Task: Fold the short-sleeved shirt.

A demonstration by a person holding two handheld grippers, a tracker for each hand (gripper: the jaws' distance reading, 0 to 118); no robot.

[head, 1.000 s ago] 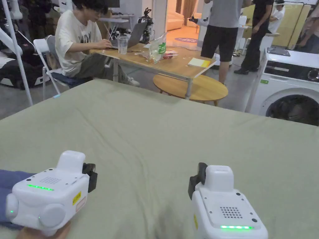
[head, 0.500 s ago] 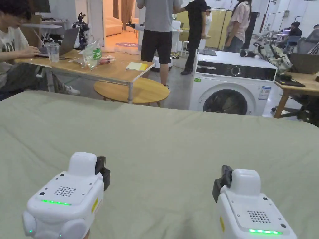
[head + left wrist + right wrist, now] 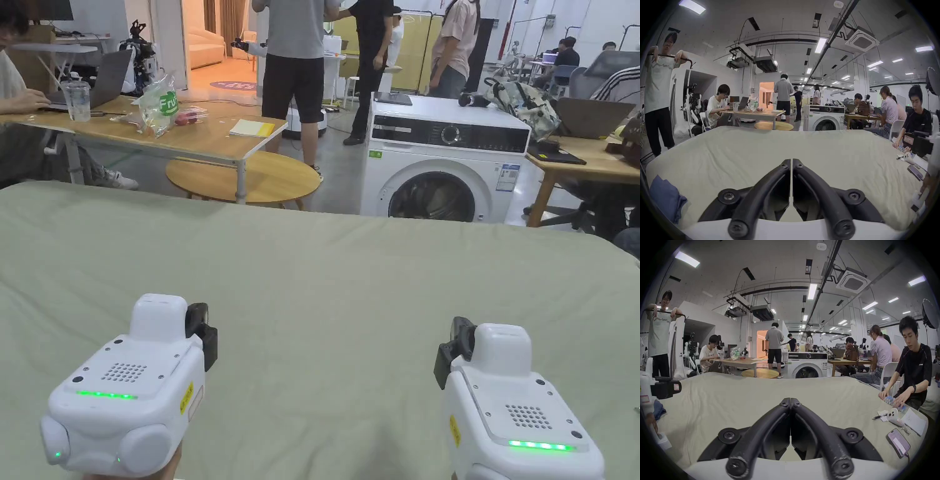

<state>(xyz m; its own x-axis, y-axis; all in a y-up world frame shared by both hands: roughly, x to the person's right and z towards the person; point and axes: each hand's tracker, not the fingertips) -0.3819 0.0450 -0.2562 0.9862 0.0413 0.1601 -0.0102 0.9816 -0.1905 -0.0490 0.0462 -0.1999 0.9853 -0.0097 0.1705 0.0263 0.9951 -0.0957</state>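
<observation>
While both grippers hover over the green bed (image 3: 325, 262) in head view, left gripper (image 3: 201, 337) and right gripper (image 3: 454, 353) sit apart w/ bare sheet between; jaws hidden there, so can't tell their state from this view. Washer (image 3: 447, 169) stands beyond the bed's far edge.
Left gripper view: left gripper (image 3: 792, 162) jaws closed tip to tip, holding nothing; blue shirt (image 3: 666, 199), bunched, lies at the bed's left edge, well apart.
Right gripper view: right gripper (image 3: 790, 401) jaws also closed, empty; shirt (image 3: 659, 409) far left; phone (image 3: 899, 443) at the right edge
</observation>
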